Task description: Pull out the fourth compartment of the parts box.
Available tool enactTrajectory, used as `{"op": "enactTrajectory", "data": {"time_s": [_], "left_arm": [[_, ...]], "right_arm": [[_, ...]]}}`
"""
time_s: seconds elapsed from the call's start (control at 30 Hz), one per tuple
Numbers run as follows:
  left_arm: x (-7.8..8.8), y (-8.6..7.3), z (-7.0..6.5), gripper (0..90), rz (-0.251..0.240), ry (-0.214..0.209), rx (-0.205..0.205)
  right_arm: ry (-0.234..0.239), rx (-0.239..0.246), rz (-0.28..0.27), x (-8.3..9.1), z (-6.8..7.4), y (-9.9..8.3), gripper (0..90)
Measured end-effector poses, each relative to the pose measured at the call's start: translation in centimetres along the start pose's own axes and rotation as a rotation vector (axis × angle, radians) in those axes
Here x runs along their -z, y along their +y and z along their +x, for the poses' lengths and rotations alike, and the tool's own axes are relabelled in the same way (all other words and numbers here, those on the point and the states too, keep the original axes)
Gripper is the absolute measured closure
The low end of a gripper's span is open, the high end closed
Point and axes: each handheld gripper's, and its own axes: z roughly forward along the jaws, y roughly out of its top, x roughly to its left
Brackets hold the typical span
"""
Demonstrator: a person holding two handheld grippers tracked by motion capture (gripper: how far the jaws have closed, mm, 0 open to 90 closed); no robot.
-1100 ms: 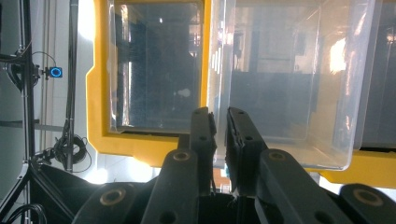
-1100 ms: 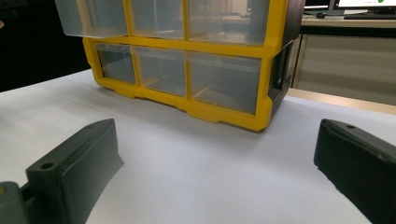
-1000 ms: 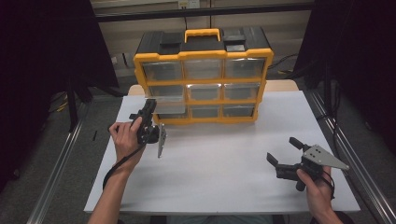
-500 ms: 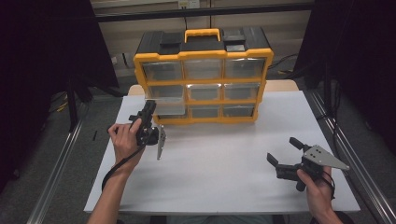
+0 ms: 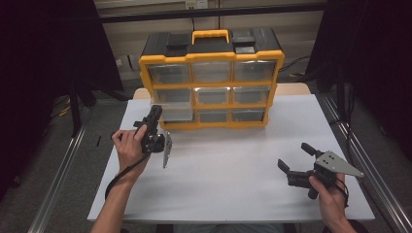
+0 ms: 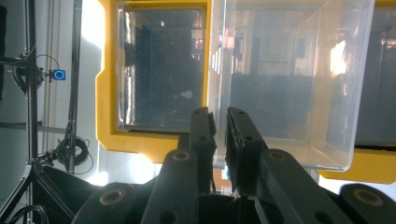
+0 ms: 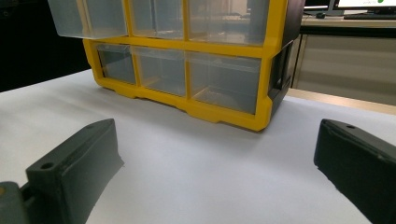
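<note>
Left hand-held gripper [image 6: 219, 122] clamped on clear drawer's [image 6: 280, 84] front edge.

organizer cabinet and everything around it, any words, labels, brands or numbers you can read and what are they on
None can be read.
Yellow organizer cabinet: its frame and clear drawers bear no label or brand.
Monitor at the top right of the right gripper view: light screen with small marks, too small and blurred to read.
Small blue glowing ring on a stand in the left gripper view: a light, not text.

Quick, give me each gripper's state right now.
Left gripper: shut on the front edge of the pulled-out clear drawer.
Right gripper: open, holding nothing, above the table.
</note>
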Motion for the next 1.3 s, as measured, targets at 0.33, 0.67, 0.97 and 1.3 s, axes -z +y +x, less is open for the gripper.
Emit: {"op": "enactTrajectory", "data": {"time_s": [0.33,0.67,0.97,1.3], "left_arm": [[0.5,0.1,-0.1,81.8,-0.006,-0.005,0.003],[0.8,0.3,0.0,81.7,0.002,0.002,-0.004],[0.8,0.2,0.1,81.7,-0.011,-0.011,-0.006],[1.3,0.2,-0.1,81.8,-0.017,0.0,0.005]], "right_arm": [[0.0,-0.001,0.001,0.0,0.0,0.0,0.0],[-0.005,-0.005,0.0,-0.1,0.0,0.0,0.1],[-0.001,-0.006,-0.004,-0.1,0.0,0.0,0.1],[-0.003,-0.009,0.0,-0.1,0.0,0.0,0.0]]}}
